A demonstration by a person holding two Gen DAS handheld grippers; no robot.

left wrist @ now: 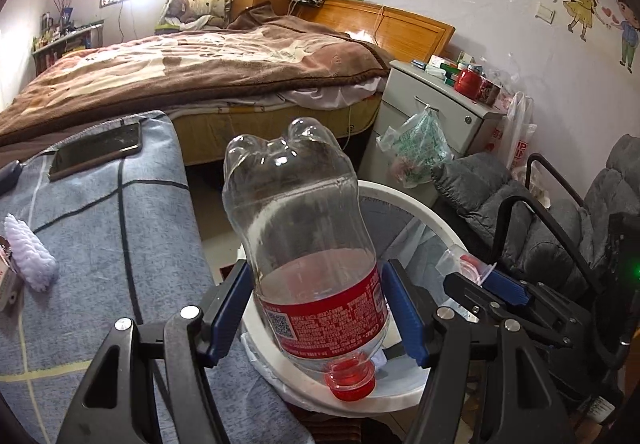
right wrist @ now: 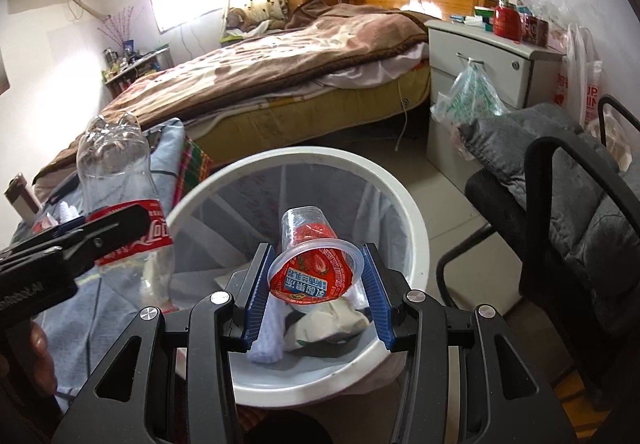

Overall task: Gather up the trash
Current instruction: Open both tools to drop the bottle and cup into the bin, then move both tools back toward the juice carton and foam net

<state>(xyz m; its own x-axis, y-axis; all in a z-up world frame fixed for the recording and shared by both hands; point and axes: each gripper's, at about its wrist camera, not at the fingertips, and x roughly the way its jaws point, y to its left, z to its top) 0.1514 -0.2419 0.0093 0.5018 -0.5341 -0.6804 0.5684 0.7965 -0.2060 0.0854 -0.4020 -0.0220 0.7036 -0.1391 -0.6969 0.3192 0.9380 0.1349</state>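
Observation:
My left gripper [left wrist: 316, 308] is shut on a clear plastic cola bottle [left wrist: 304, 244] with a red label and red cap, cap end toward me, held over the near rim of the white trash bin [left wrist: 420, 212]. The bottle also shows in the right wrist view [right wrist: 120, 196]. My right gripper [right wrist: 316, 284] is shut on a clear plastic cup [right wrist: 312, 256] with a red strawberry lid, held over the bin [right wrist: 416, 228]. White wrappers and paper [right wrist: 332, 320] lie in the bin's bottom. In the left wrist view the right gripper [left wrist: 492, 284] holds the cup at the bin's right.
A blue-grey cloth-covered table [left wrist: 100, 228] on the left carries a phone [left wrist: 96, 152] and a white foam net [left wrist: 30, 252]. A bed [left wrist: 200, 64], a nightstand [left wrist: 436, 104] with a hanging plastic bag [left wrist: 420, 140], and a dark chair [right wrist: 560, 204] on the right surround the bin.

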